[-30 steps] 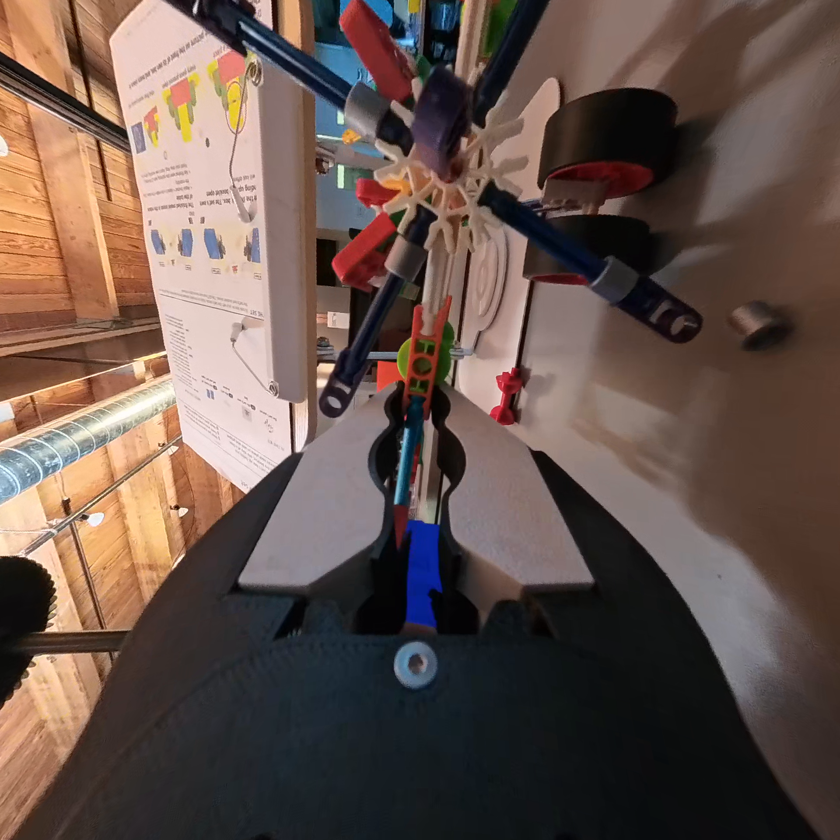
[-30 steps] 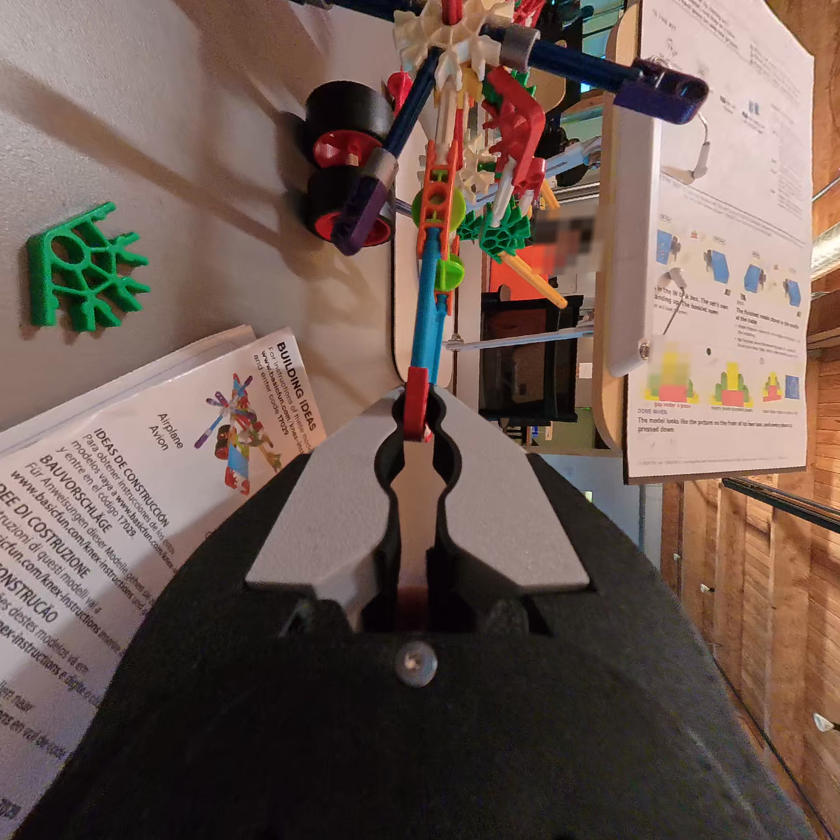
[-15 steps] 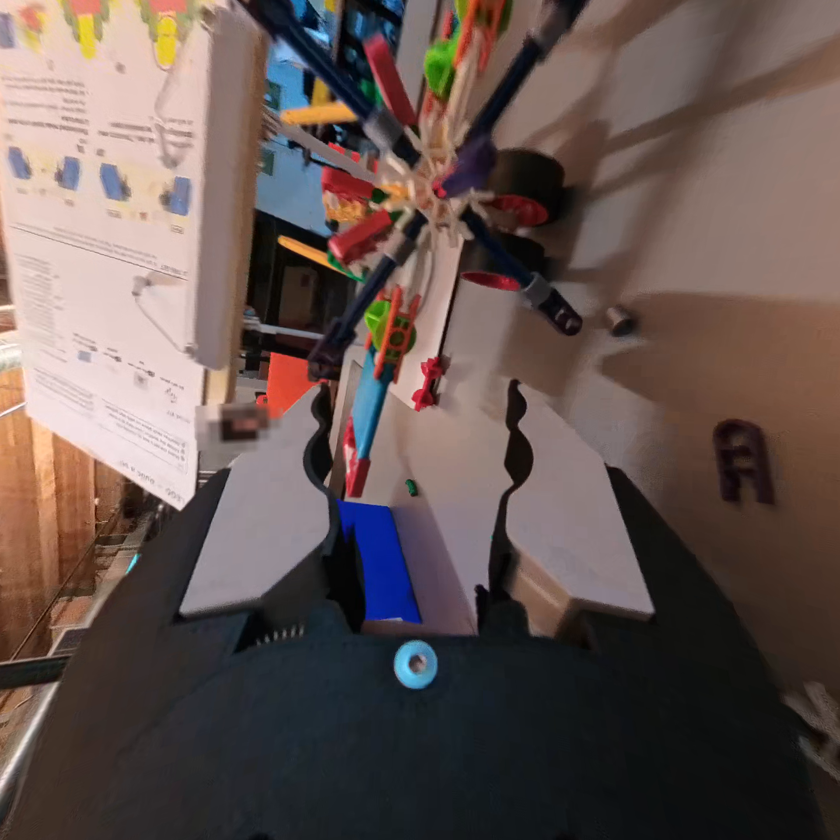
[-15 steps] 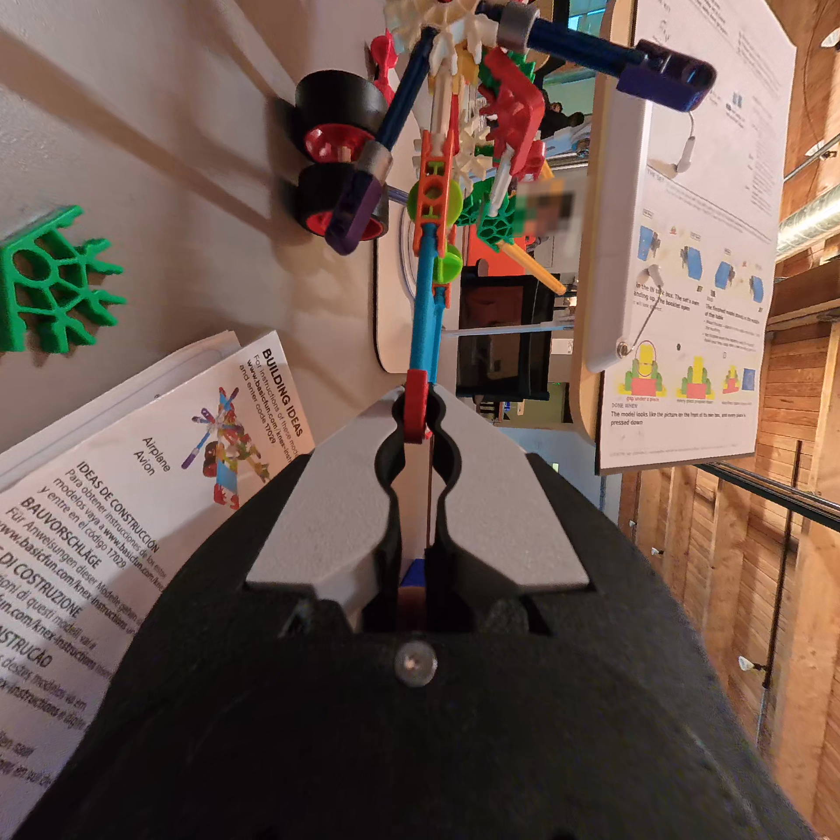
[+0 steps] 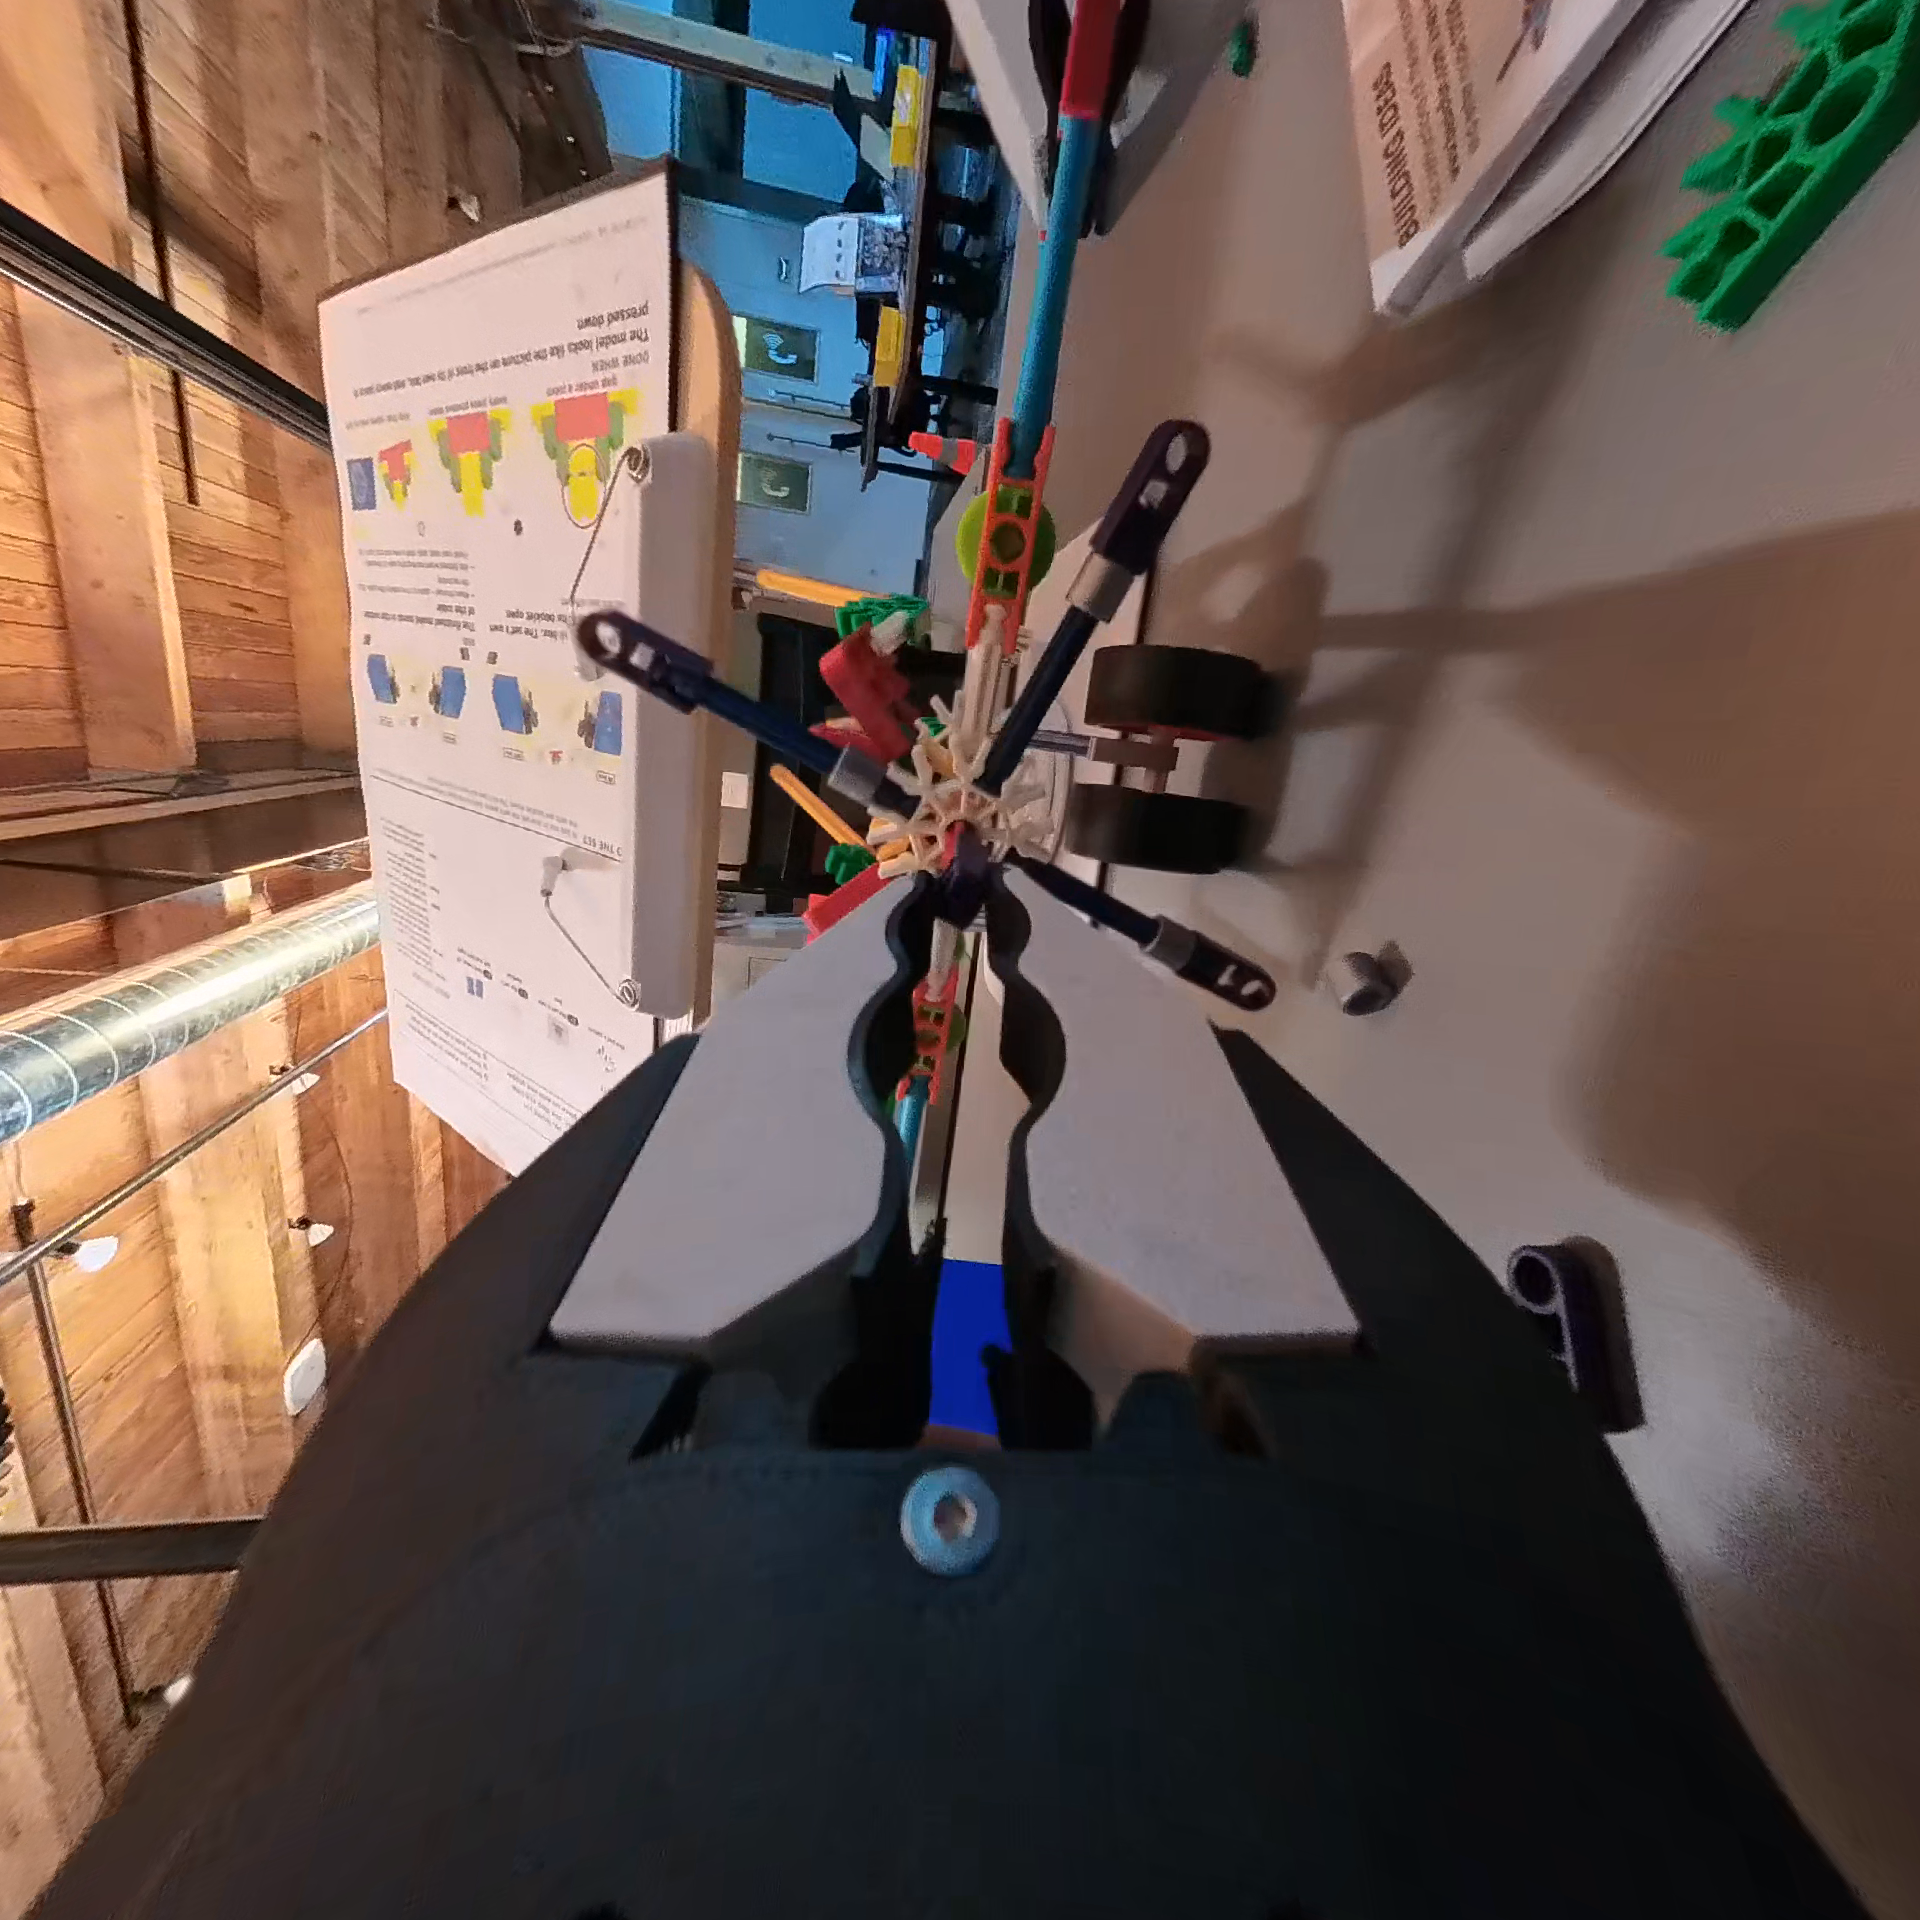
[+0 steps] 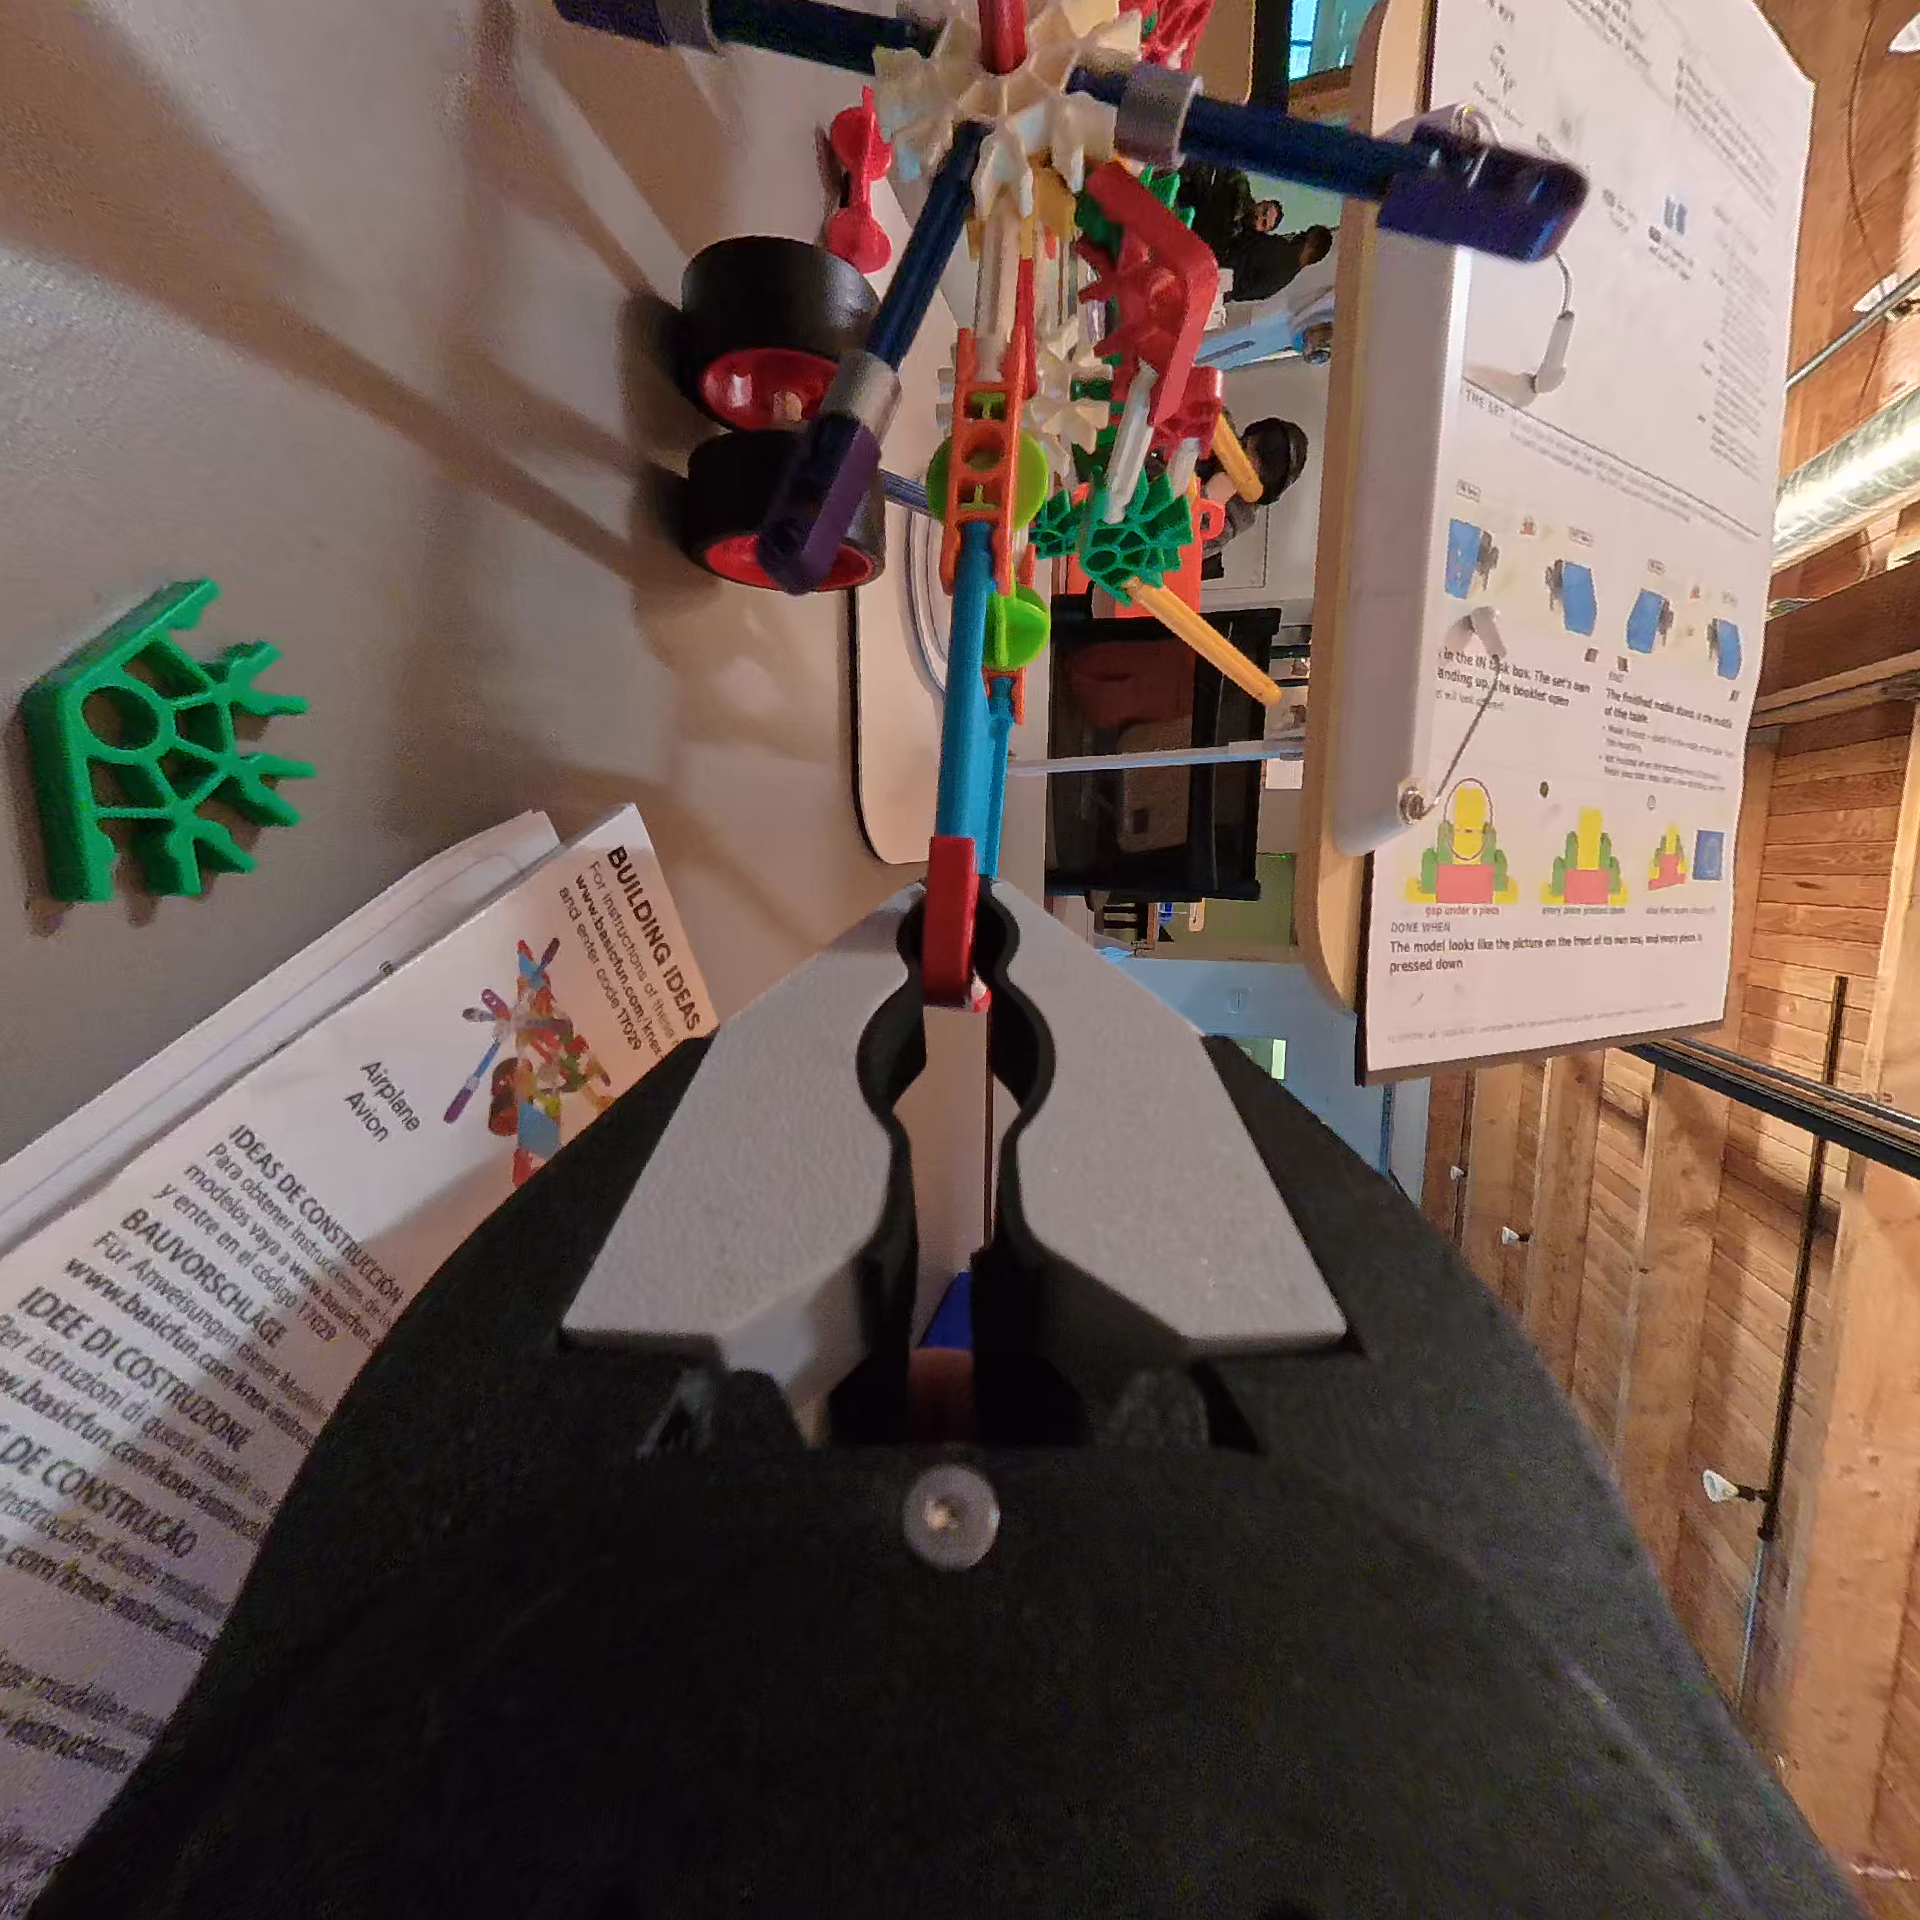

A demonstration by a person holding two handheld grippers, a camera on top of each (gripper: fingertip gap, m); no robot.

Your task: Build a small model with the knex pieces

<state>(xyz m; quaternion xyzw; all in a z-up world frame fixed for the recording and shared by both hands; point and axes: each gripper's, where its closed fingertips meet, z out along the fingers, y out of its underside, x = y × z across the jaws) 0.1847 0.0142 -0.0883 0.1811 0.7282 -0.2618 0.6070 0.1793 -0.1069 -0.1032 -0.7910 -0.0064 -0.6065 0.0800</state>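
Two grippers on one multicoloured rod-and-connector toy model (image 6: 997,436) | our left gripper (image 5: 951,914) has re-closed onto its white snowflake hub (image 5: 951,816) | our right gripper (image 6: 951,940) stays clamped on its red rod tip (image 6: 948,914), above the table (image 6: 364,312).

Pale desk (image 6: 312,260) has a green connector piece (image 6: 145,748), a stack of booklets (image 6: 343,1143) just beside it, and two black wheels (image 6: 774,416) near its far edge.
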